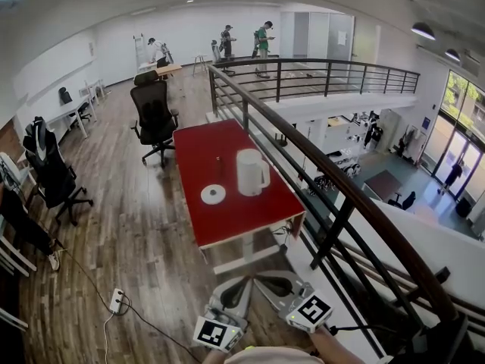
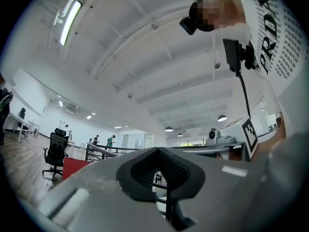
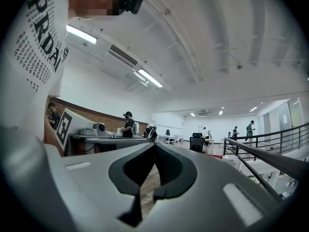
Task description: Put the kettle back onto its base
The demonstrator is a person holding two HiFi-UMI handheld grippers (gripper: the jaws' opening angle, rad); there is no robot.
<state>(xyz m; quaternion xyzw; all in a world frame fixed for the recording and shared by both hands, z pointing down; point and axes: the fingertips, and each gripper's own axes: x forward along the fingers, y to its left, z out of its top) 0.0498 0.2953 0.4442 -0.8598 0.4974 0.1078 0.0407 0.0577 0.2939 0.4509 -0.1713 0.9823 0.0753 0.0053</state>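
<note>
Left grey hand-held gripper (image 1: 241, 285): jaws closed, empty, held low by the body, tip angled inward toward right grey hand-held gripper (image 1: 263, 282), which is likewise closed and empty. White shirt (image 2: 285, 42) lettering reads "PRDA". White plastic kettle (image 1: 251, 172) stands by the red table's (image 1: 198, 150) right edge. The round white base (image 1: 213, 195) lies near it, toward the near edge.
</note>
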